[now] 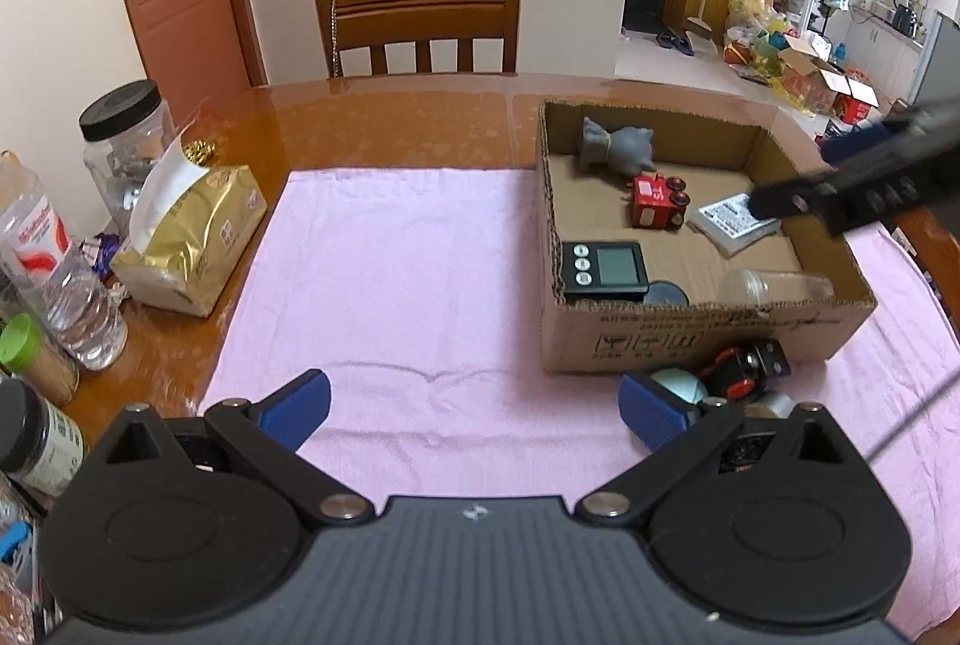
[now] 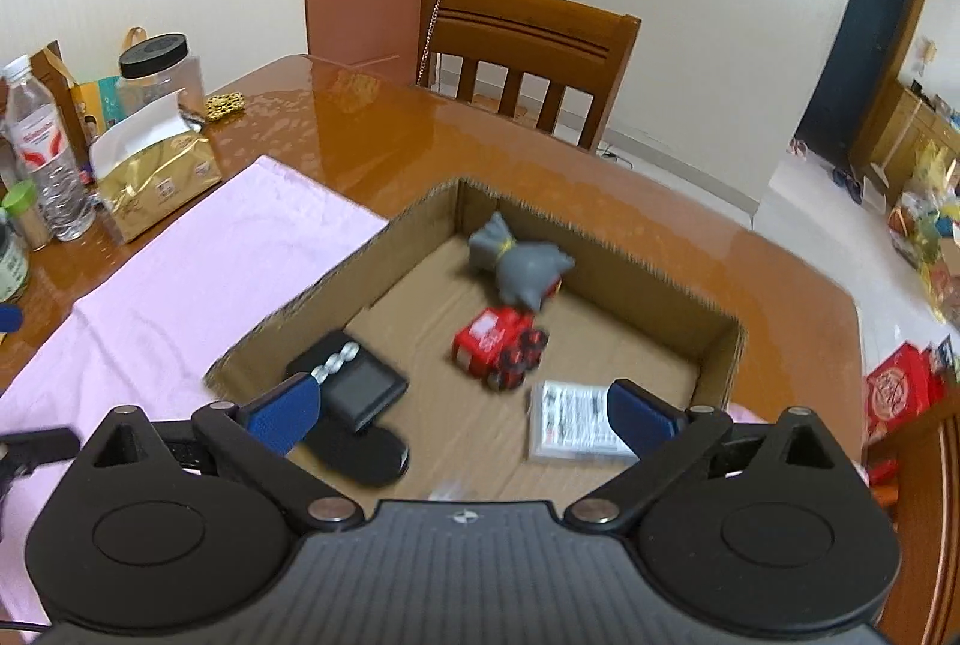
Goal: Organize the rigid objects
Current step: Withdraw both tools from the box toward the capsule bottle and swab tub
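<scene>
Left gripper (image 1: 474, 408): spread wide, nothing between its blue pads, hovering over the pink cloth (image 1: 390, 285) short of the cardboard box (image 1: 690, 339).
Right gripper (image 2: 459, 414): spread wide and empty, poised above the near end of the cardboard box (image 2: 717, 345); in the left wrist view it enters from the right over the box's far corner (image 1: 840, 192).
Box contents: grey plush toy (image 2: 519, 264) at the far end; red toy truck (image 2: 498, 345) on its side just beside it; black digital timer (image 2: 354, 384) against the left wall, near the right gripper's left finger; white printed card pack (image 2: 570, 420) by its right finger; black round lid (image 2: 366, 450) under the timer's near edge; clear plastic cup (image 1: 774, 288) lying against the near wall.
Outside the box: black-and-red toy car (image 1: 747, 366), pale blue ball (image 1: 678, 387) and a silver round item (image 1: 774, 405) on the cloth just in front of the box, beside the left gripper's right finger.
Table edge: gold tissue pack (image 1: 192, 240), water bottle (image 1: 54, 261), clear jar with black lid (image 1: 123, 141).
</scene>
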The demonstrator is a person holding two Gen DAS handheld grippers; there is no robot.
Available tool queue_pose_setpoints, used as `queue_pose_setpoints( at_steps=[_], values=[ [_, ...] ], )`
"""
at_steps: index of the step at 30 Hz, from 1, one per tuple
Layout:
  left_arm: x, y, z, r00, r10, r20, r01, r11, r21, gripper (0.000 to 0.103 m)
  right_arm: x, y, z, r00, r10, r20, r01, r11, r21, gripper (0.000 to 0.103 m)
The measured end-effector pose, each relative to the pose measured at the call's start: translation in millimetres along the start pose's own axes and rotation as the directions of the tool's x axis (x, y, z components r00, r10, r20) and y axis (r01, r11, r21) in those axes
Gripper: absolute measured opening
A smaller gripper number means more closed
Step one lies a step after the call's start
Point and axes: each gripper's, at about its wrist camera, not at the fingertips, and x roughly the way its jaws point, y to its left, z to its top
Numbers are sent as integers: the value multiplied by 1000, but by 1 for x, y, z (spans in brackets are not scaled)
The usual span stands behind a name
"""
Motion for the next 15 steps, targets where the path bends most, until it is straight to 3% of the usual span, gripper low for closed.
queue_pose_setpoints(
  at_steps=[6, 15],
  values=[
    [-1, 1, -16, 999, 24, -24, -24, 999, -22, 102, -18, 15, -53, 1000, -4, -29, 5, 999, 40, 103],
    [0, 0, -27, 999, 1, -35, -3, 999, -44, 102, -18, 57, -123, 987, 43, -158, -35, 998, 55, 103]
  ],
)
